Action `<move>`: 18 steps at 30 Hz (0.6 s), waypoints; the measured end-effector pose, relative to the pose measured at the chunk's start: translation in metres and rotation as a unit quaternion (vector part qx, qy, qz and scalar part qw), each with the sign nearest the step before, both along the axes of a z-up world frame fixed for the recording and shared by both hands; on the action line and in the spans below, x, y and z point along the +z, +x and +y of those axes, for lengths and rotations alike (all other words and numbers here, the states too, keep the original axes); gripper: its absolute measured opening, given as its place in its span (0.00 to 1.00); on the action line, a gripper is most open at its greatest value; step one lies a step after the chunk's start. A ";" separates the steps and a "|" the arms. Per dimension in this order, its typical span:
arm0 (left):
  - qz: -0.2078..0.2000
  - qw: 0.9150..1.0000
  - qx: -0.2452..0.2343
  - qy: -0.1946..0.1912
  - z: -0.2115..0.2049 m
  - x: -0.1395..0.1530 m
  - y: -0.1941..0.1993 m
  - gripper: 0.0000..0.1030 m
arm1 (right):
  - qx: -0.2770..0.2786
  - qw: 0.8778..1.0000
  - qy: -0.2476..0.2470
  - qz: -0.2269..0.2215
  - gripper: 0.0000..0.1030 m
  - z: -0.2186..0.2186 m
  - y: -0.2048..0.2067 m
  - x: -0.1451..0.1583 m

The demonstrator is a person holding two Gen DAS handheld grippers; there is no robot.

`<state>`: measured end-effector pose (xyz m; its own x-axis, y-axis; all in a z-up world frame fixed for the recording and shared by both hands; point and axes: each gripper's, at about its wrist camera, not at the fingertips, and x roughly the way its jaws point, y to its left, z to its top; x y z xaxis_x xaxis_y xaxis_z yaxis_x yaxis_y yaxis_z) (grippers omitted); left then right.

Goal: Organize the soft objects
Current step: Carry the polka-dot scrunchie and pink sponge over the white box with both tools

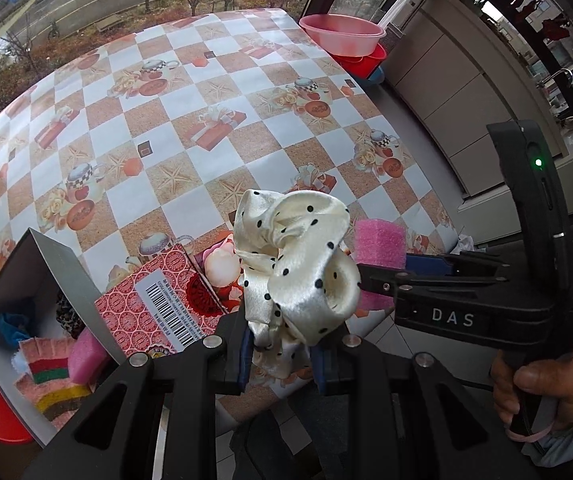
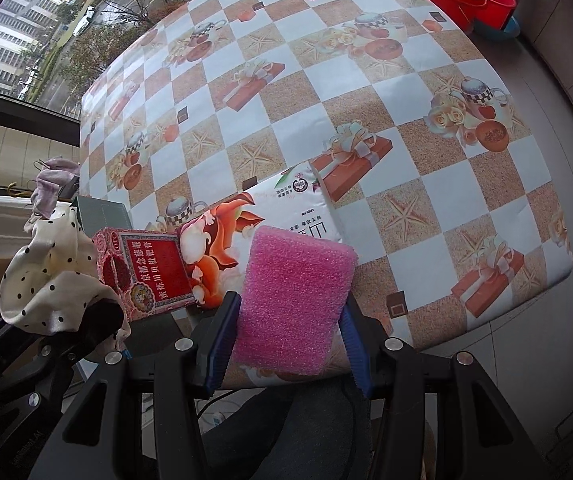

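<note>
Left gripper (image 1: 282, 354) clamped on polka-dot satin scrunchie (image 1: 298, 268), right gripper (image 2: 284, 344) clamped on pink foam sponge (image 2: 294, 300); grey open box (image 1: 52, 258) with soft items sits lower left in left-wrist view, nearer the left gripper, so scrunchie likely drops first.

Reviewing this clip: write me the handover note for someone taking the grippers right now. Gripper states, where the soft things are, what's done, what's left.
Left gripper: shut on the polka-dot scrunchie, held above the table's near edge.
Right gripper: shut on the pink sponge, also in the air.
Grey box, at the left: already holds another pink sponge, a striped knitted piece and something blue.
On the checked table: a red carton and a printed pack.
Left to do: probably drop both held items into the box.
</note>
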<state>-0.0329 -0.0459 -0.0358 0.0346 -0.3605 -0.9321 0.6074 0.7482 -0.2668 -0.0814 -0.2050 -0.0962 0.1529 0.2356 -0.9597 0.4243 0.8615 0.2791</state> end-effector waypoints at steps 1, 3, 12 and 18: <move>-0.003 1.000 0.002 -0.004 0.005 0.002 -0.002 0.25 | -0.001 1.000 -0.002 -0.005 0.49 0.004 -0.002 0.004; -0.009 1.000 0.007 -0.010 0.018 0.007 -0.005 0.25 | -0.004 1.000 -0.005 -0.014 0.49 0.014 -0.006 0.011; -0.019 0.998 0.060 -0.027 0.084 0.017 -0.012 0.25 | 0.036 0.999 -0.011 -0.033 0.49 0.070 -0.009 0.028; -0.026 0.993 0.114 -0.024 0.131 0.017 -0.011 0.25 | 0.076 0.996 -0.022 -0.049 0.49 0.105 -0.002 0.043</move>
